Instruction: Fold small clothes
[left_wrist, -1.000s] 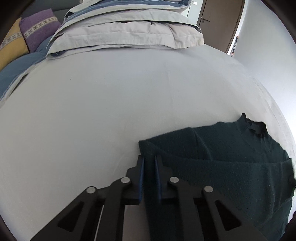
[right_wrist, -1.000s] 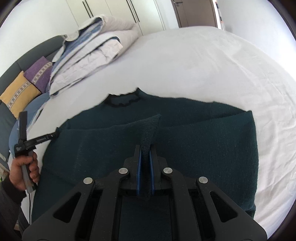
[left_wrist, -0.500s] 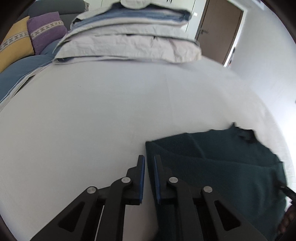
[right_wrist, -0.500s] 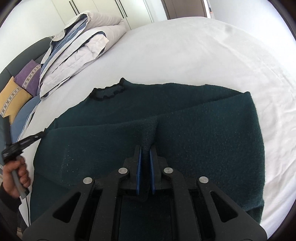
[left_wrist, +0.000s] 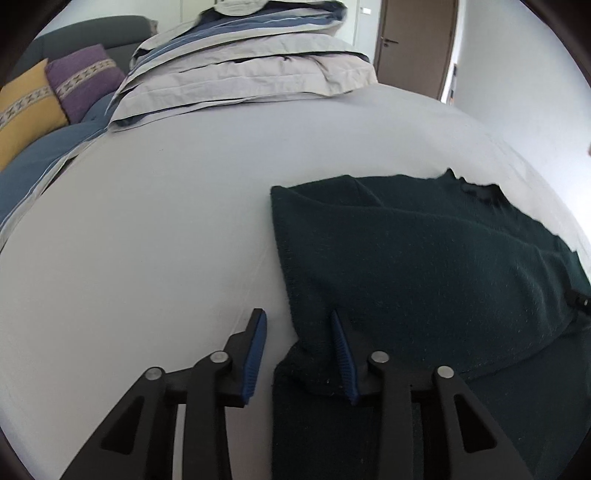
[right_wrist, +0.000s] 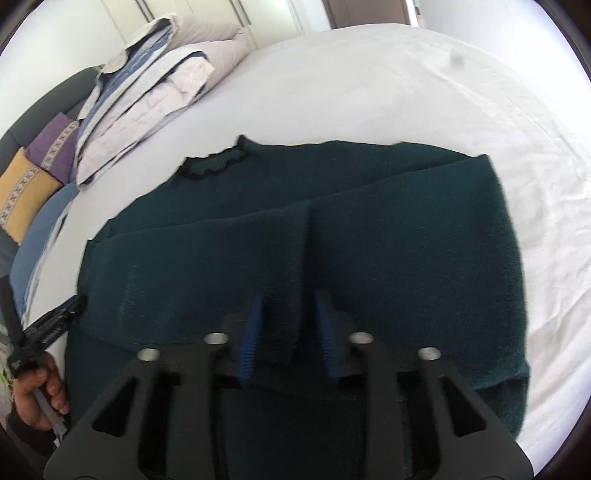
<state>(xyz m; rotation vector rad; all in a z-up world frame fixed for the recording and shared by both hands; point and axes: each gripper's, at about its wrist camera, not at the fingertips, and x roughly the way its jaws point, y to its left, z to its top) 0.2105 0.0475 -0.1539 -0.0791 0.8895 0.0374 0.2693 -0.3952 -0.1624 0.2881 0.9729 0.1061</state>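
1. The dark green sweater (right_wrist: 369, 229) is a fuzzy knit with a little frilled collar (right_wrist: 216, 166). It lies flat on the white bedsheet (left_wrist: 147, 221), and one panel is folded over across its body, leaving a long straight fold line.
2. Left gripper (left_wrist: 299, 350): its jaws have just been opening and now stand apart. The sweater's left hem corner sits between the blue ribbed pads (left_wrist: 341, 354), brushing the right one only, so nothing is pinched.
3. Right gripper (right_wrist: 290, 332): in the frame the pads are apart, with a loose flap of knit between them. The picture is blurry there, but I don't see it squeezed.
4. From the left wrist camera the sweater fills 1 to 5 o'clock, with bare sheet from 7 to 11.
5. A folded duvet stack (left_wrist: 240, 70) sits at 12, with purple and yellow cushions (left_wrist: 48, 92) at 10, all well apart from the sweater.
6. The sheet is wrinkled but wide open at 1 to 3 o'clock in the right wrist view.
7. A person's hand (right_wrist: 37, 391) grips the left tool's handle at 8.
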